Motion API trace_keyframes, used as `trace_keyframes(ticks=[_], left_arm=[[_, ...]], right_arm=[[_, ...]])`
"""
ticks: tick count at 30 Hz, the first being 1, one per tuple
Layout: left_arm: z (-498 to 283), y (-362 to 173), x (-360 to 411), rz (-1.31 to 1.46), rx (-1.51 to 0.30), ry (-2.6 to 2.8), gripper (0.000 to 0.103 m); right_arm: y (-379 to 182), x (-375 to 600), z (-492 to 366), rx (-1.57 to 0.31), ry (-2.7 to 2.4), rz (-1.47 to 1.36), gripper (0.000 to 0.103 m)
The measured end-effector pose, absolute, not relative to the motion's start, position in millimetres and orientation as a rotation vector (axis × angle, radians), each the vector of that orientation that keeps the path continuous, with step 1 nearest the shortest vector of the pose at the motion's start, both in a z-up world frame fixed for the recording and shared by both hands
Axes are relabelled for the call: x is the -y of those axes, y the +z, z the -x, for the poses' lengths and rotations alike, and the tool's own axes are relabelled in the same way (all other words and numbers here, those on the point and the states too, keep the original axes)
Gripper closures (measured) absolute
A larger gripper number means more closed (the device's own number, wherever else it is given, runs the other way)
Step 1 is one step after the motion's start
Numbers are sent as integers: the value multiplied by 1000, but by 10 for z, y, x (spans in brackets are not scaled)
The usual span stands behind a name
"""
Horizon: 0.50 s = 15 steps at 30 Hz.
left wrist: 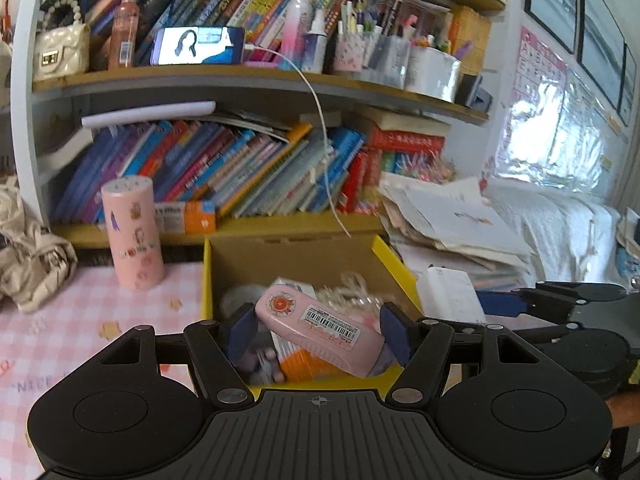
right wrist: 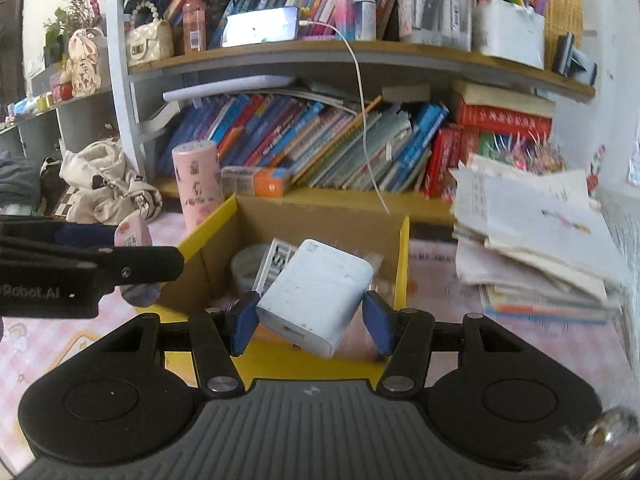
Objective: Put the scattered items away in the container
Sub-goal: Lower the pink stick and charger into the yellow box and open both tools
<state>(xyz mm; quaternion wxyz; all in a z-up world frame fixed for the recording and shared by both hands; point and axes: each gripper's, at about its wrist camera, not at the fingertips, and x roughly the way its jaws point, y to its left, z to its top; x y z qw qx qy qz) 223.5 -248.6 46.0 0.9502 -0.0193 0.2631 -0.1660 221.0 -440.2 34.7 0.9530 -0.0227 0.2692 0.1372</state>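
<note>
Two grippers: you held both over the yellow-rimmed cardboard box (right wrist: 402, 264).
Left gripper (left wrist: 316, 332): fingers clamped the pink oblong plastic case (left wrist: 320, 330).
Right gripper (right wrist: 310, 320): fingers pinched the white rectangular charger block (right wrist: 316, 292).

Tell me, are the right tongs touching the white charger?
Touching. The right wrist view shows both blue pads of the right tongs pressed against the sides of the white charger, held above the yellow box.

A tilted pink plastic case (left wrist: 320, 330) and white charger block (right wrist: 316, 294) hang over the part-filled yellow-rimmed cardboard box (left wrist: 390, 260).
</note>
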Motion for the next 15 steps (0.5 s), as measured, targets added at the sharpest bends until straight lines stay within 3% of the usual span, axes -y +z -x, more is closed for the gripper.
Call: trace_keyframes(ticks=[15], left_arm=[[-2968,133,2636,-21,-641,-275,36]], right_arm=[[79,4362,-3045,-596,324,164,49]])
